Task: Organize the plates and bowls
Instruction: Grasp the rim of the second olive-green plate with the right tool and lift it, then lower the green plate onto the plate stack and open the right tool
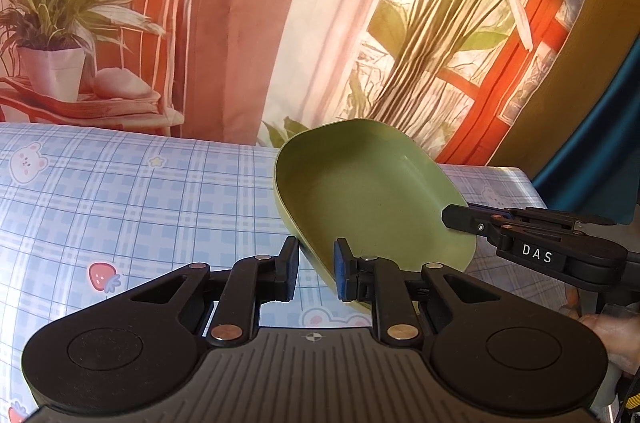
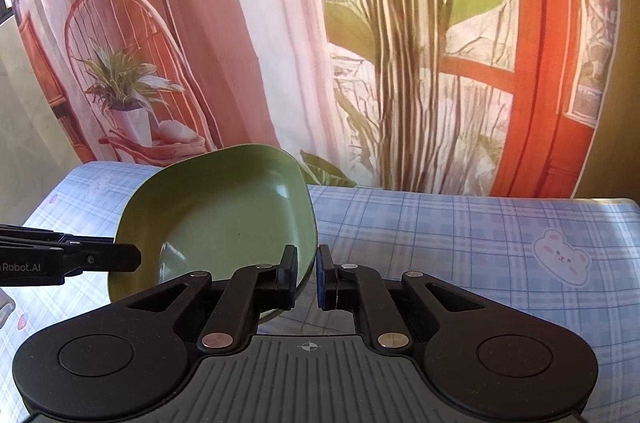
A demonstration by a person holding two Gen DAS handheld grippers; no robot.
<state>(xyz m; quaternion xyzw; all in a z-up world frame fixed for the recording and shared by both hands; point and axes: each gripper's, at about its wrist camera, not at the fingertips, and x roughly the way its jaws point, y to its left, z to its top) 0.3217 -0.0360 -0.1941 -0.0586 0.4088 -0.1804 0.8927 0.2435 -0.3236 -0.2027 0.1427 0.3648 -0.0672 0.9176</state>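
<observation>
The green dish sits tilted between my two grippers, its hollow turned toward me and its far rim lifted above the table edge. My left gripper is nearly closed on the dish's near left rim: the wall runs between the pads, the right pad inside the hollow, the left pad outside. My right gripper is closed tight on the opposite rim, the left pad inside the dish, the right pad outside. Each gripper shows in the other's view, clamped flat on its side of the dish.

Below lies a tablecloth in blue plaid with bears and strawberries, bare to the left of the dish and bare to the right. Behind the table's far edge hangs a printed backdrop of pink curtains, a chair with a potted plant, tall green stems and an orange window frame. A blue cloth hangs at the far right.
</observation>
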